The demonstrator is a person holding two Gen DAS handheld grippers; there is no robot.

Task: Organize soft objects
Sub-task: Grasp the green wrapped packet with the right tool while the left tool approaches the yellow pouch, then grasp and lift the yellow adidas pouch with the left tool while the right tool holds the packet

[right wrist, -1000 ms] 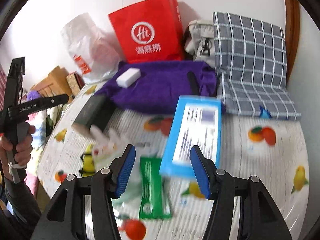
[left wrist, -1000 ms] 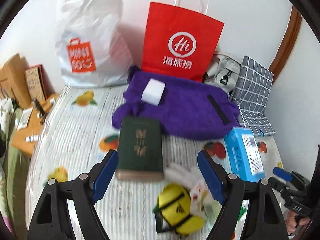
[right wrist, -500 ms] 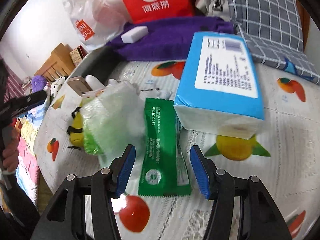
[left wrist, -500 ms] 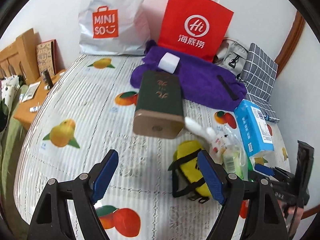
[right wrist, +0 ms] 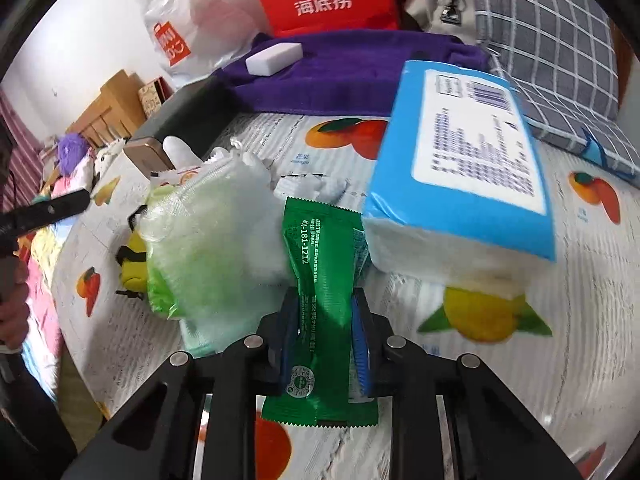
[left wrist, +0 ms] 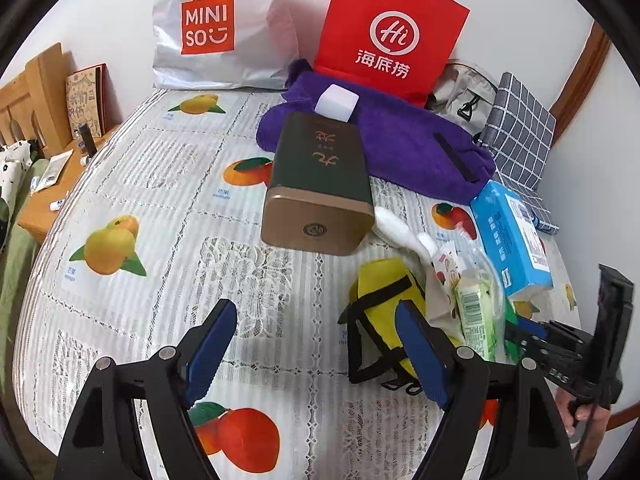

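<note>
With right hand-held gripper clamped on the green packet lying on the bed beside the blue tissue pack, lift straight up, clear of the clear bag; left hand-held gripper spread, empty.

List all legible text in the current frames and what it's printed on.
"MINISO": white plastic bag.
"Hi" over "海底捞": red paper bag.
"40-181-1212", or close to it: green packet, gripped by the right gripper.
Blue tissue pack: label print and barcode blurred, unreadable.
Dark green box: gold characters, unreadable.
Green-white pack: barcode only, too small.
</note>
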